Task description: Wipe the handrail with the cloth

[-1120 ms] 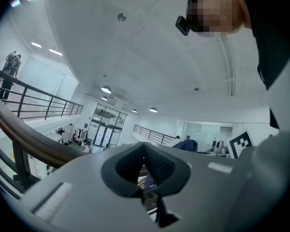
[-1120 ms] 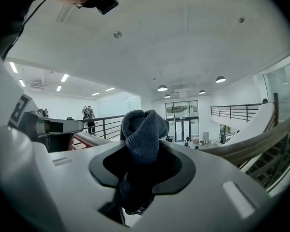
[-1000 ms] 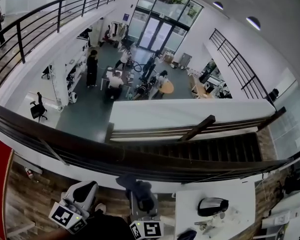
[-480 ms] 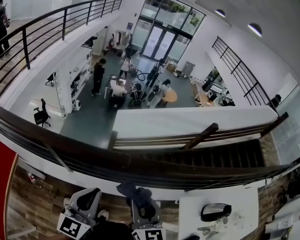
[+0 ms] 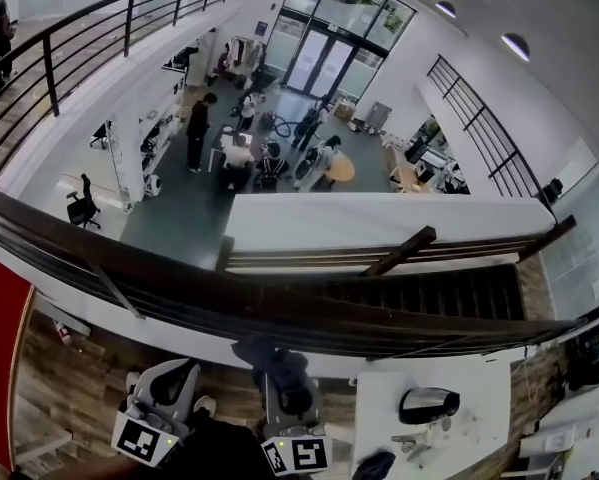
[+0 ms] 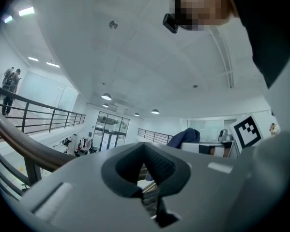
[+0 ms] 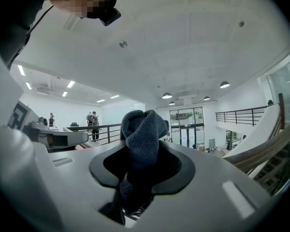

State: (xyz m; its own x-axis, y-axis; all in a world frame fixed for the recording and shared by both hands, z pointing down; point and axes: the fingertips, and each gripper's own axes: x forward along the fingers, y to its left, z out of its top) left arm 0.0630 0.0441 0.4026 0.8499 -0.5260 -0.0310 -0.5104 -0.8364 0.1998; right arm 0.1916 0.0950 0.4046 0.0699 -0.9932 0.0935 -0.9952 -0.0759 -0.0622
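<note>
Right claw (image 7: 140, 178) clamped on the dark cloth (image 7: 142, 129), bunched upright, near but apart from the handrail (image 5: 279, 320) just ahead, long axis left to right. Left claw (image 6: 147, 178) together, empty, alongside. Handrail's full sweep only in head view; grip on the cloth plain only in right gripper view.

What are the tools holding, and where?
The right tool pinches the cloth by its bunched lower end; the left tool holds nothing.

Fuzzy knit cloth (image 7: 144, 129); dk glossy wood handrail (image 5: 179, 290).
</note>
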